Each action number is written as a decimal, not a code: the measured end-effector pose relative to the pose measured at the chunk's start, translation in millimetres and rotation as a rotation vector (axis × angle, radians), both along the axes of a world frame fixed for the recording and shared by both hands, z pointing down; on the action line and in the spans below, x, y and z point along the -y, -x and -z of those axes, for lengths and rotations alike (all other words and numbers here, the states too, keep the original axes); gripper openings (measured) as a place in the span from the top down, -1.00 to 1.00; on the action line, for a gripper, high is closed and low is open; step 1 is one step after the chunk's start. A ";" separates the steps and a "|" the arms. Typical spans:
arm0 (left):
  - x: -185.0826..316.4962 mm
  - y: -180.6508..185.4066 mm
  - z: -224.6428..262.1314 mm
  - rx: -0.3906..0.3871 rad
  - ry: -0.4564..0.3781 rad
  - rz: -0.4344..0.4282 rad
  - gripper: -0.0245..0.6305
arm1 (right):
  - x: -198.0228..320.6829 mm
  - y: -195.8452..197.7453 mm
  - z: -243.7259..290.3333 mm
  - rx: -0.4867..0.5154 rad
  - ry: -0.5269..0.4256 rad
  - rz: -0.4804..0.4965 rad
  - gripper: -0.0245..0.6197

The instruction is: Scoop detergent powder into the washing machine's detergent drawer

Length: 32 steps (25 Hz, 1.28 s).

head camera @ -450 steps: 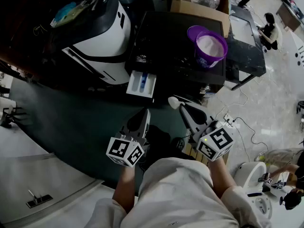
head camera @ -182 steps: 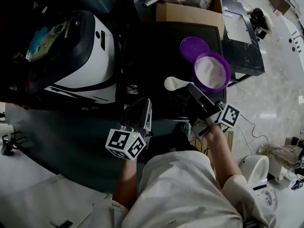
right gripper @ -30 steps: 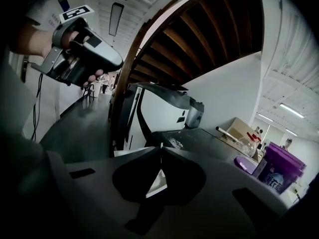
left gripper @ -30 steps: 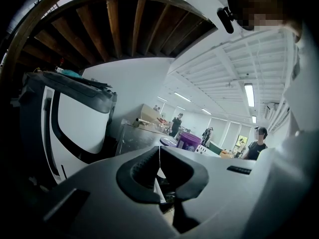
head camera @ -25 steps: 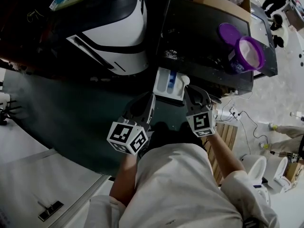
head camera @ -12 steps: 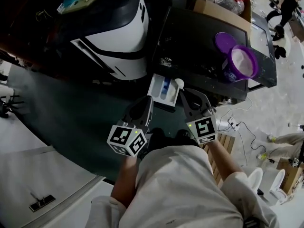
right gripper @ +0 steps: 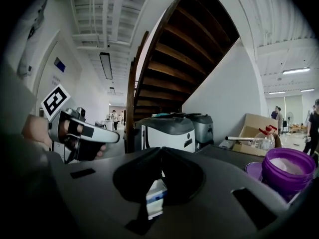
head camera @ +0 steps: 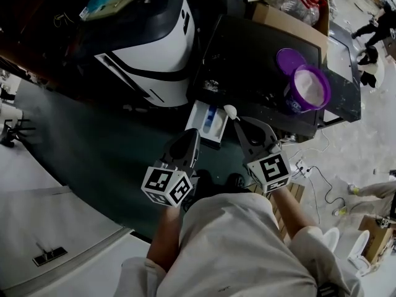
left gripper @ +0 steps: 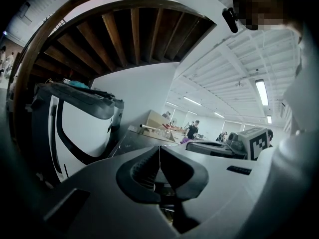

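The white detergent drawer stands pulled out from the black-topped washing machine, with a blue insert inside. My right gripper is shut on the handle of a white scoop, whose bowl hangs just off the drawer's far right corner. In the right gripper view the jaws meet, and the drawer shows below them. The purple powder tub stands open on the machine's right side, its lid beside it. My left gripper is shut and holds nothing, below and left of the drawer.
A white and black appliance stands left of the washing machine. A cardboard box with bottles sits behind it. Cables lie on the pale floor at right. The purple tub shows at the right of the right gripper view.
The right gripper with the scoop has drawn back from over the drawer to just off its right corner. The left gripper has hardly moved.
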State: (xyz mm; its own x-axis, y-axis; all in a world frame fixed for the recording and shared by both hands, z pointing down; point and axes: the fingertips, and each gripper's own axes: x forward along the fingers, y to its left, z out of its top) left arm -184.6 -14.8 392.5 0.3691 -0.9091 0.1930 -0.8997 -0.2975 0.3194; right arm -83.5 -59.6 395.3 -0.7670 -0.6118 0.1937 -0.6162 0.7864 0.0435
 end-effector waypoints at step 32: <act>-36.9 -74.3 -12.8 0.002 0.020 0.063 0.86 | -44.3 -60.6 9.3 0.050 0.038 0.130 0.89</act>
State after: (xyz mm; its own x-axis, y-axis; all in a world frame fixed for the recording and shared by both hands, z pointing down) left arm -110.3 22.1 405.3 0.3111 -0.9264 0.2120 -0.9171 -0.2341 0.3228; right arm -23.0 -15.3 386.0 -0.8486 -0.4996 0.1740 -0.5097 0.8602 -0.0158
